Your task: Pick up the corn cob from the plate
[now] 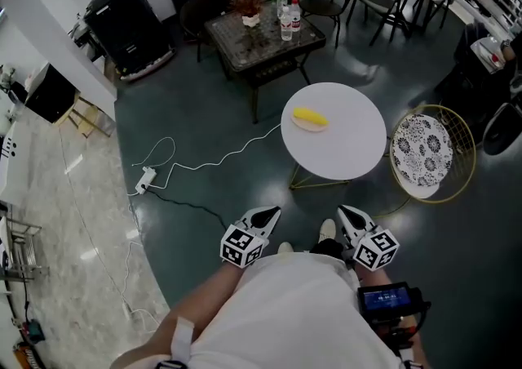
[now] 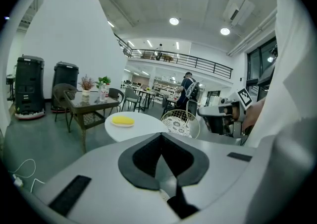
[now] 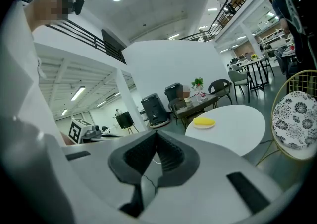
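Round table [image 1: 351, 147], corn cob [image 1: 310, 117], chair [image 1: 422, 155] alongside

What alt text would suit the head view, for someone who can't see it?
A yellow corn cob lies on a plate on a round white table. Nearer, a person holds the left gripper and right gripper, both shut and empty.

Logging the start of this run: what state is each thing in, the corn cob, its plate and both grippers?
corn cob: lying on the plate, untouched.
plate: flat on the white round table, holding the corn cob.
left gripper: shut, empty, away from the table.
right gripper: shut, empty, away from the table.
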